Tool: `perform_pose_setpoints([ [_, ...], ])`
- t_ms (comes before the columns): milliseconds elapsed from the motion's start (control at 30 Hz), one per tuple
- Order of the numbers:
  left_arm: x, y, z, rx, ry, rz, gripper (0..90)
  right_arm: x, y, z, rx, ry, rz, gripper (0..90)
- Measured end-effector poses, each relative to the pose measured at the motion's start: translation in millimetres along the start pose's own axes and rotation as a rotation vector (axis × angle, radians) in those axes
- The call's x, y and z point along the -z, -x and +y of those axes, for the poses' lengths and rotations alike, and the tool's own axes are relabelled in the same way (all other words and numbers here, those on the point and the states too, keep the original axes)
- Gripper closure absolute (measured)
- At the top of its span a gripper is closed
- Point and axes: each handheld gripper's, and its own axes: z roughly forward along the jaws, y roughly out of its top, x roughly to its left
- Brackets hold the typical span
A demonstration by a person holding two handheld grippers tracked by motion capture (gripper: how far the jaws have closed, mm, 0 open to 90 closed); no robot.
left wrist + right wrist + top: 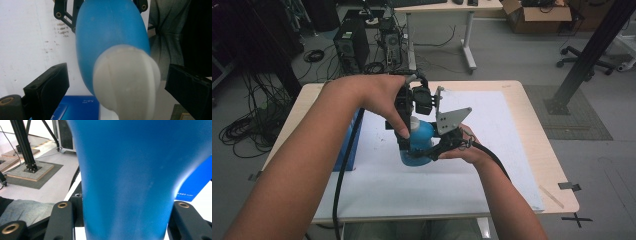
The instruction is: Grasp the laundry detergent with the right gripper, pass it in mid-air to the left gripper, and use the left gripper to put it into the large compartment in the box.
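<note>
- high view: over the white-sheeted wooden worktop [512, 125], both grippers meet at a blue plastic bottle with a white cap [421, 136], held up off the sheet.
- left gripper view: left gripper [117, 82] fingers spread either side of the cap, not touching.
- right gripper view: right gripper [122, 212] fingers pinching the bottle's body; flat blue box [195, 185] behind.

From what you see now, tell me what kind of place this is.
Probably a lab or workshop: computer towers with loose cables on the floor, a desk behind, and a black metal frame post.
</note>
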Motion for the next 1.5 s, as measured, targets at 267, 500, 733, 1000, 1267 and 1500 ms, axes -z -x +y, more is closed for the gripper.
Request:
perform_pose_setpoints([
  [267, -1.8, 1.0, 2.7, 0.006, -0.011, 0.014, 5.7, -1.5, 0.8, 0.3, -0.001, -0.001, -0.011, 46.3],
  [500, -4.8, 1.6, 7.9, -0.003, -0.020, 0.024, 8.0, -3.8, 0.4, 0.3, -0.005, -0.004, -0.015, 46.3],
  [733, -4.4, 4.3, 9.3, -0.015, -0.024, 0.028, 12.6, -3.9, 0.5, 0.4, -0.006, -0.002, -0.018, 46.3],
  [1000, -5.1, 4.0, 9.5, -0.014, -0.049, 0.030, 23.8, -4.1, 0.4, 1.3, -0.006, 0.001, -0.022, 46.3],
  [1267, -6.0, 3.7, 10.5, -0.005, -0.052, 0.045, 25.8, -4.1, 0.7, 1.7, -0.006, -0.001, -0.029, 46.4],
  [1500, -6.0, 2.9, 9.8, 0.003, -0.056, 0.049, 28.9, -5.7, 1.0, 2.3, -0.003, 0.000, -0.029, 46.3],
])
